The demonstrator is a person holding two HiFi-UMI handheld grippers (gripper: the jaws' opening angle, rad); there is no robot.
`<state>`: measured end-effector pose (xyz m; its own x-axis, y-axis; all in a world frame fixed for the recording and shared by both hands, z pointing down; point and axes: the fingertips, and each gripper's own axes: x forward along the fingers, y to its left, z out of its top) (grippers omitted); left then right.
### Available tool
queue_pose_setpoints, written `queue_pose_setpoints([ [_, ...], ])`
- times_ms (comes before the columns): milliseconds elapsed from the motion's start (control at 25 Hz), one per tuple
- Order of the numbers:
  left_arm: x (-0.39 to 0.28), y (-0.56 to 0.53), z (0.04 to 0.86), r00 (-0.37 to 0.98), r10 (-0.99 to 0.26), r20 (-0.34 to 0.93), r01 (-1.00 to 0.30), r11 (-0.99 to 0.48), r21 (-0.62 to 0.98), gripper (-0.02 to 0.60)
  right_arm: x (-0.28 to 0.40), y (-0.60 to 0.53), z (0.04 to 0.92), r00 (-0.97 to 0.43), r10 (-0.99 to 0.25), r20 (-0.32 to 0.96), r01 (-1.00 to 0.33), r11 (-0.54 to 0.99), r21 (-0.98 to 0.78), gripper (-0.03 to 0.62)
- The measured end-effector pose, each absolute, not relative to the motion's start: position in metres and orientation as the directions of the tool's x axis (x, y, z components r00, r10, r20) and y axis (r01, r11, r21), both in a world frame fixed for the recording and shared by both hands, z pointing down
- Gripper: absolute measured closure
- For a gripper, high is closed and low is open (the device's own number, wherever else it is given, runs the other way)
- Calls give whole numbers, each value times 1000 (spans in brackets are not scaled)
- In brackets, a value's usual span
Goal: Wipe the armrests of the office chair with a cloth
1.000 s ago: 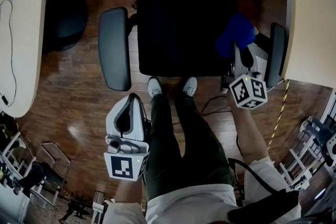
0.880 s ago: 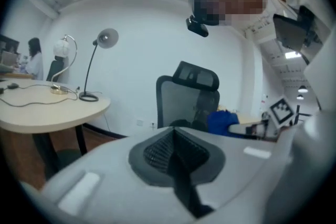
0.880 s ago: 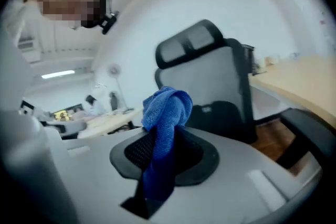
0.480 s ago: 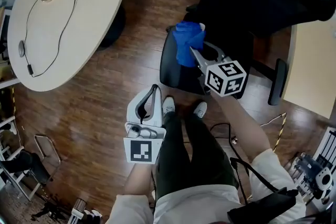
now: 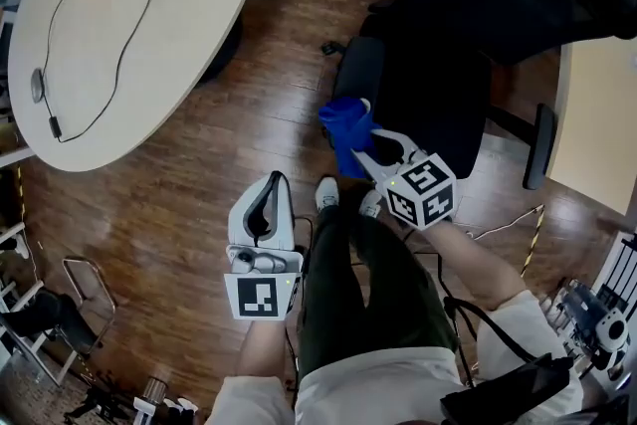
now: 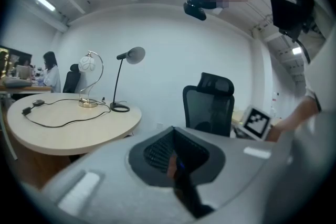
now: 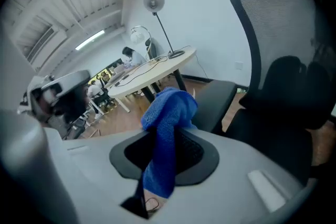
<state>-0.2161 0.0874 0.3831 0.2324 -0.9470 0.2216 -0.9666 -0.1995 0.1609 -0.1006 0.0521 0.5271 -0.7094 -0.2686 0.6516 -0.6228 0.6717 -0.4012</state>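
The black office chair [image 5: 438, 105] stands ahead of me on the wood floor. Its left armrest [image 5: 356, 67] is a dark grey pad, and its right armrest [image 5: 542, 146] lies near the desk. My right gripper [image 5: 360, 140] is shut on a blue cloth [image 5: 344, 127] at the near end of the left armrest; I cannot tell whether they touch. In the right gripper view the cloth [image 7: 168, 123] hangs bunched from the right gripper [image 7: 167, 140], with the armrest [image 7: 218, 96] just beyond. My left gripper [image 5: 272, 184] is shut and empty over the floor, and the left gripper view shows the left gripper [image 6: 173, 161] pointing at the chair [image 6: 208, 105].
A round beige table [image 5: 129, 55] with cables and a lamp base fills the upper left. A second desk [image 5: 597, 114] stands at the right edge. The person's legs and white shoes [image 5: 326, 192] are below the chair. Cables and striped tape [image 5: 528, 234] lie on the floor.
My right gripper has carried the blue cloth from beside the right armrest across to the left armrest and down to its near end. The left gripper has hardly moved.
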Motion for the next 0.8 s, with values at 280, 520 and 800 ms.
queue_pose_setpoints([
  [280,-216,80,400,222,-940,261,-970,-184,160,581,-121,132,515,-815,-318,485,-545,704,-455,505],
  [520,-236,76,375,196,-946,259,-976,-162,144,581,-144,127,467,-846,-439,302,-533,676,-509,505],
  [800,-292,40,420,300,-919,255,-952,-271,142,581,-196,101,524,-616,-708,347,-785,512,-349,505],
])
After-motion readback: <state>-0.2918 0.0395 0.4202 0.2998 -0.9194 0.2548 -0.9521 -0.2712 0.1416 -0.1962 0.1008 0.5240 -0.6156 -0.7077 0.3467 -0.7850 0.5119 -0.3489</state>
